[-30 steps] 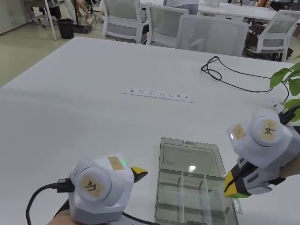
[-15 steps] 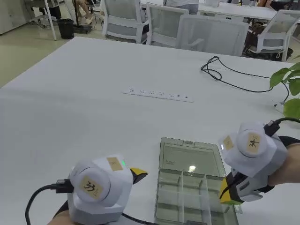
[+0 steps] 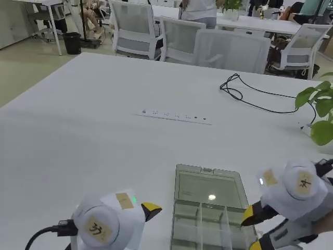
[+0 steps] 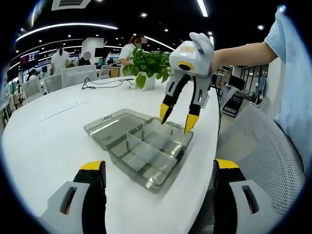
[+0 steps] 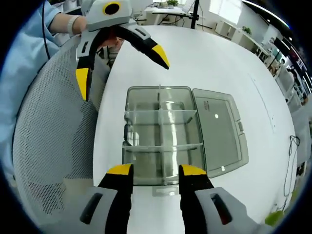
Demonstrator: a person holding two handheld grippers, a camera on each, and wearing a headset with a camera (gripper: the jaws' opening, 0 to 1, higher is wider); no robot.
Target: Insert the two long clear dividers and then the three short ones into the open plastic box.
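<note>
Box (image 4: 129,168) sits open on the white worktop (image 3: 104,130), close to the near edge, with its lid (image 3: 208,185) lying flat on the far side. Clear dividers (image 5: 161,111) stand upright in the base and split it into several compartments; count not certain. Left tool (image 4: 159,165): jaws spread wide, empty, held off the box's left side and apart from it. Right tool (image 5: 156,169): jaws parted, nothing between them, tips hanging over the box's right wall; contact not discernible. Compared with half a second ago, the right tool sits further right and nearer the person relative to the box. Two yellow tips now show apart where one showed then. Left tool, box and dividers are as before. The whole head view has slid down, which is camera movement. Beyond the box: power strip (image 3: 174,115), black cable (image 3: 244,94), plant (image 3: 317,112).
</note>
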